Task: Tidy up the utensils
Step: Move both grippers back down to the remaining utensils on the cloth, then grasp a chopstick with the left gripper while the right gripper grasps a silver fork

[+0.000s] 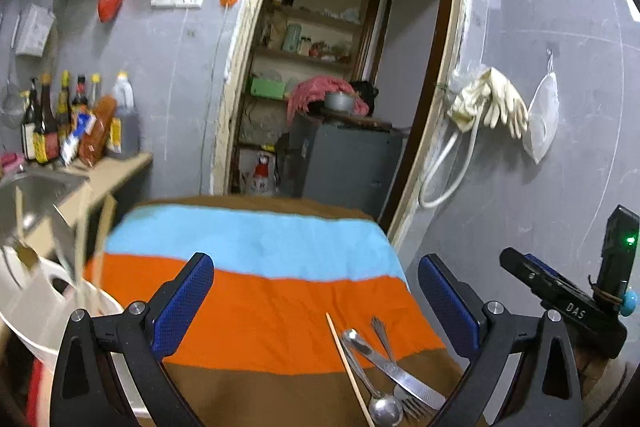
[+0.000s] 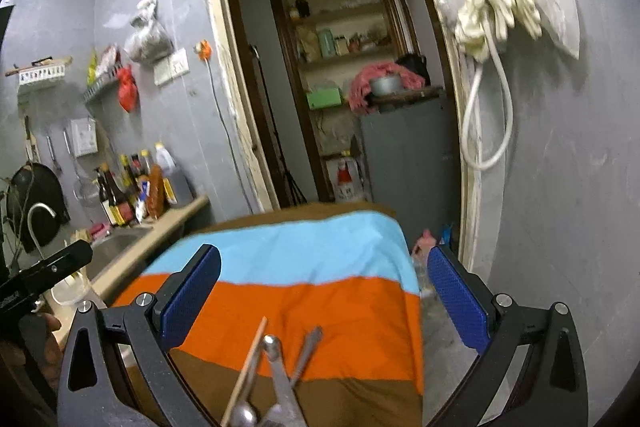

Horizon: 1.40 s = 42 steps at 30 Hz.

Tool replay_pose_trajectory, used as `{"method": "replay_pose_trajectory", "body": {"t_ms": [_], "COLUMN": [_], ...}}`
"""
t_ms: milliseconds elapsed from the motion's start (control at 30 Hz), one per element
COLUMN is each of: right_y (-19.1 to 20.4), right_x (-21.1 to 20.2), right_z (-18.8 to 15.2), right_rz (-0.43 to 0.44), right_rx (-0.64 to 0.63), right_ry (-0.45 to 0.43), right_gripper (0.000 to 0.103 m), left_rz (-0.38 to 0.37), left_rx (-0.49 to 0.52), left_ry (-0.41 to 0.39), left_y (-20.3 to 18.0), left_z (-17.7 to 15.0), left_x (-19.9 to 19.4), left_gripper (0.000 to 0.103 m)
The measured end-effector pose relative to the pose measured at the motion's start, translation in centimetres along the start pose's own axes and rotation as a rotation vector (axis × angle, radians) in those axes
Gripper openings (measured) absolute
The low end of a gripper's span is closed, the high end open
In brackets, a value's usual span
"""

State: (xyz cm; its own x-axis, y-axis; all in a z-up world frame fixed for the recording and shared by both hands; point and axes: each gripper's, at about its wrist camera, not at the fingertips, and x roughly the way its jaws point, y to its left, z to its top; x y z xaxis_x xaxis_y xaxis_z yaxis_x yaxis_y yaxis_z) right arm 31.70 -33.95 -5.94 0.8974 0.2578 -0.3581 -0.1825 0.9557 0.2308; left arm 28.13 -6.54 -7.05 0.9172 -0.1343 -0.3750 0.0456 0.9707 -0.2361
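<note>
A small pile of utensils lies on the striped cloth (image 1: 256, 247) near its front right: a wooden chopstick (image 1: 348, 367), a metal spoon (image 1: 370, 379), a knife (image 1: 400, 373) and a fork (image 1: 404, 399). My left gripper (image 1: 316, 291) is open and empty, above the cloth, left of the pile. My right gripper (image 2: 324, 291) is open and empty, hovering over the same pile, where the chopstick (image 2: 248, 367), spoon (image 2: 276, 359) and fork (image 2: 306, 351) show blurred. A white utensil holder (image 1: 52, 291) with chopsticks stands at the left.
A sink (image 1: 32, 191) and counter with several sauce bottles (image 1: 60, 123) are at the left. A doorway (image 1: 340, 67) opens behind the table onto shelves and a grey cabinet. Gloves and a hose (image 1: 488, 103) hang on the right wall. The right gripper's body (image 1: 568, 303) shows at the right.
</note>
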Motion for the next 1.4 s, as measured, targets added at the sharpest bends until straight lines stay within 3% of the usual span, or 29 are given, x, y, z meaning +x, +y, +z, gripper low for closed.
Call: {"method": "replay_pose_trajectory", "body": {"t_ms": [333, 400, 500, 633, 833, 867, 1000, 1167, 1400], "right_y": [-3.1, -3.1, -3.0, -2.8, -1.7, -1.7, -1.4, -1.7, -1.5], "right_x": [6.4, 7.6, 9.2, 10.8, 12.9, 13.1, 13.6, 13.8, 14.3], "right_z": [-5.1, -6.0, -7.2, -8.0, -9.5, -9.7, -10.2, -10.7, -10.9], "right_rz": [0.057, 0.069, 0.094, 0.135, 0.168, 0.169, 0.176, 0.181, 0.178], "right_rx": [0.074, 0.077, 0.075, 0.07, 0.049, 0.048, 0.058, 0.071, 0.067], "right_ry": [0.187, 0.224, 0.271, 0.318, 0.393, 0.403, 0.428, 0.448, 0.474], "right_gripper": [0.1, 0.096, 0.082, 0.057, 0.037, 0.035, 0.035, 0.035, 0.035], "left_rz": [0.016, 0.006, -0.001, -0.021, -0.079, -0.082, -0.083, -0.057, -0.006], "left_rx": [-0.002, -0.007, -0.014, -0.014, -0.045, -0.048, -0.047, -0.018, 0.069], "left_ry": [0.169, 0.203, 0.253, 0.33, 0.451, 0.468, 0.538, 0.559, 0.58], "left_y": [0.0, -0.1, -0.1, -0.3, -0.3, -0.3, -0.4, -1.0, -2.3], "left_z": [-4.1, -4.7, -5.4, -6.5, -8.2, -8.4, -9.2, -9.2, -9.0], "left_x": [5.3, 6.3, 7.6, 9.4, 11.8, 12.1, 13.2, 13.6, 14.3], "left_gripper": [0.103, 0.102, 0.101, 0.084, 0.056, 0.05, 0.047, 0.037, 0.034]}}
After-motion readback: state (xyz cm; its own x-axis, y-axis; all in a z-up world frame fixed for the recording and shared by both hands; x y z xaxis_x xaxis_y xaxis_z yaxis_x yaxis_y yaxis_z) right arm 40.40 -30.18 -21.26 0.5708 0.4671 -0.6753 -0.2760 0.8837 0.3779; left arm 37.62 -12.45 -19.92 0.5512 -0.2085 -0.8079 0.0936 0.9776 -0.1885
